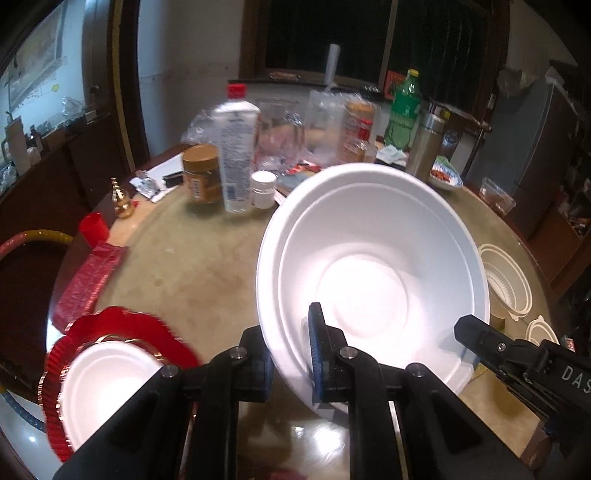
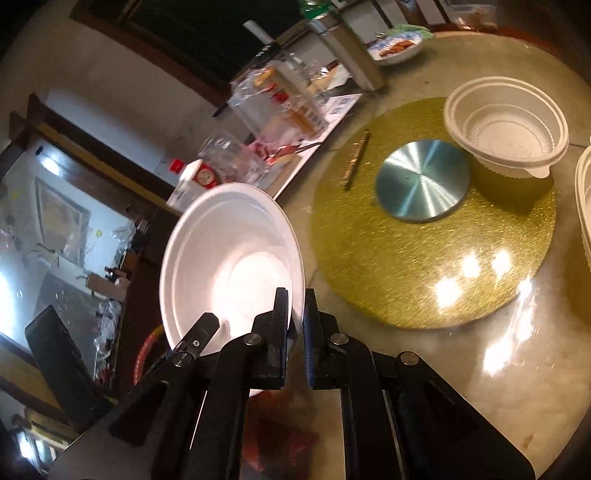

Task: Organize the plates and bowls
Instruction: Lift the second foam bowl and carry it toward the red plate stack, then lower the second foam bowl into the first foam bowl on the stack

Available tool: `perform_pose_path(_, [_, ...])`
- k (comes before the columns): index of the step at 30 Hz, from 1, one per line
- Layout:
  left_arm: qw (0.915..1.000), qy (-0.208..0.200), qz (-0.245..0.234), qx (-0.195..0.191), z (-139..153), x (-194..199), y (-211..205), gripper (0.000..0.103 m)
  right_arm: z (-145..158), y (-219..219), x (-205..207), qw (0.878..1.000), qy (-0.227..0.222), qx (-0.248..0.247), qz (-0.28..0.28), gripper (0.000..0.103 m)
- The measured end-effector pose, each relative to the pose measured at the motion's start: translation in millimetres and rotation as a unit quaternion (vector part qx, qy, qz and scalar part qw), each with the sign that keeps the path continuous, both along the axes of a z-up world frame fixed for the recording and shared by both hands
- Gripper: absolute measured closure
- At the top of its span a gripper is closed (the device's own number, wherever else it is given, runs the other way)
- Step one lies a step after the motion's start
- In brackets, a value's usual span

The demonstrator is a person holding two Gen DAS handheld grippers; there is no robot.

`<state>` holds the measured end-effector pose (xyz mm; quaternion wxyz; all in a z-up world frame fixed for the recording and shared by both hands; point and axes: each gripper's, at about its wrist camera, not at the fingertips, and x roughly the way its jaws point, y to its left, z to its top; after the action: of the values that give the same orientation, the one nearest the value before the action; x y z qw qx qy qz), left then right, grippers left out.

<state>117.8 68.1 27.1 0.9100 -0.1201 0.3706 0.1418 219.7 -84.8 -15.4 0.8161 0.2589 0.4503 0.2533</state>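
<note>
Left gripper [image 1: 291, 350]: fingers pressed onto the near rim of a white foam bowl [image 1: 373, 273], one pad inside the wall, one outside. Right gripper [image 2: 295, 328]: fingers pinched on the opposite stretch of the same bowl's rim; its black tip enters the left wrist view at lower right. The bowl is held between the two grippers, tilted, clear of the table. It is large, round, smooth and matte white, with a stepped band below the lip and a flat circular base that glares under the light.

Beneath lies a round, glossy stone-coloured table [image 1: 192, 258]. At its middle sits a gold glitter turntable [image 2: 424, 258] with a brushed-metal disc [image 2: 423, 181]; a ribbed white plastic bowl [image 2: 506, 129] rests on the turntable's edge. At the table's near left, a small white plate [image 1: 107, 384] sits on a red scalloped plate [image 1: 122, 325]. Bottles, jars and clear wrappers crowd the far side, before a dark window [image 1: 321, 33].
</note>
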Motion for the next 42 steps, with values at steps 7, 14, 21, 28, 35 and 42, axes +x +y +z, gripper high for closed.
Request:
perform_pose_path(7, [0.9994,-0.028,0.022,0.000,14,-48,34,0.088,18,41,-33,0.999,-0.024,-0.010,0.038,0.096])
perform_pose_path(14, [0.9979,-0.041,0.049,-0.008,15,-97,69,0.088,20,86,-66,0.996,-0.028,-0.018,0.083,0.096])
perform_pose_path(21, [0.9970,-0.035,0.066,-0.017,3,-126,91,0.088,12,116,-90,0.992,-0.026,-0.030,0.116,0.096])
perform_pose_path(28, [0.9962,-0.019,0.081,-0.028,-11,-145,107,0.088,-3,138,-107,0.989,-0.012,-0.044,0.144,0.096])
perform_pose_path(35, [0.9958,-0.002,0.083,-0.036,-18,-151,113,0.088,-10,149,-112,0.985,-0.004,-0.057,0.160,0.096])
perform_pose_path(42, [0.9953,0.014,0.085,-0.044,-24,-150,116,0.088,-16,150,-112,0.984,0.008,-0.059,0.167,0.096])
